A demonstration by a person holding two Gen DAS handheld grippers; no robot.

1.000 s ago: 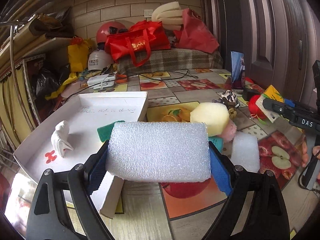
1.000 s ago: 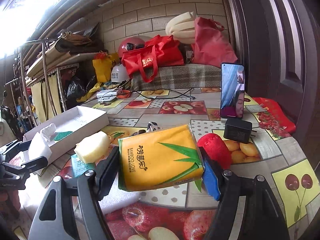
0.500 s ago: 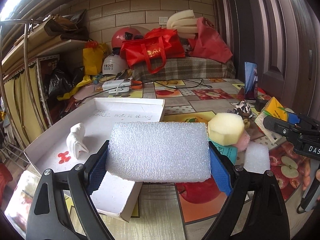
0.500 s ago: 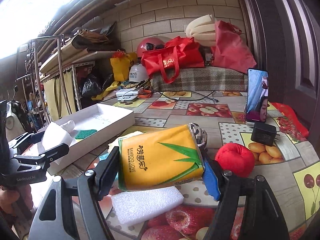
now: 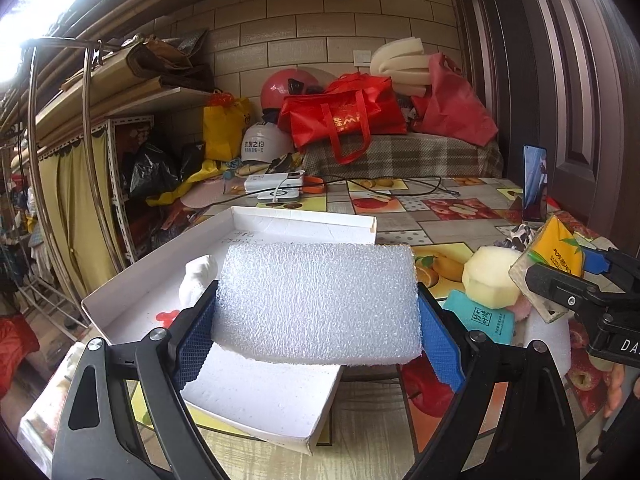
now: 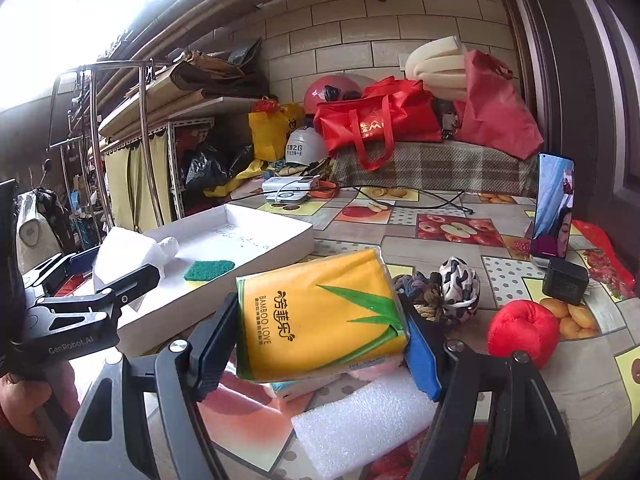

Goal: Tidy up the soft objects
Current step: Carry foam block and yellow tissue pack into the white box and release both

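Since 1 second ago, both grippers have shifted leftward toward the white tray (image 5: 304, 222); the yellow sponge chunk (image 5: 490, 276) and red plush ball (image 6: 522, 330) now sit farther right in their views, and the right gripper shows larger at the right edge of the left view. Grip widths unchanged.

Table (image 6: 440, 248) with fruit-pattern cover carries everything. White tray lies at its left edge, near corner overhanging. Inside tray: white plush piece (image 5: 198, 280) at the left wall, green-and-yellow scouring pad (image 6: 208, 270) toward the middle.

Left gripper (image 5: 316, 336): jaws wide, pressed on both ends of a white foam block (image 5: 316, 300), held level over the tray's near right part.

Right gripper (image 6: 320, 340): jaws at medium width, clamped on a yellow tissue pack (image 6: 320, 316), held above the table right of the tray.

On the table under the pack: a second white foam piece (image 6: 360, 428), a teal packet (image 5: 482, 318), a pink soft item, mostly hidden. Farther right: cow-print scrunchie (image 6: 460, 284) touching a braided rope knot (image 6: 420, 292), then the red plush ball. Phone (image 6: 554, 208) stands upright near the right edge, black charger (image 6: 566, 286) just in front.
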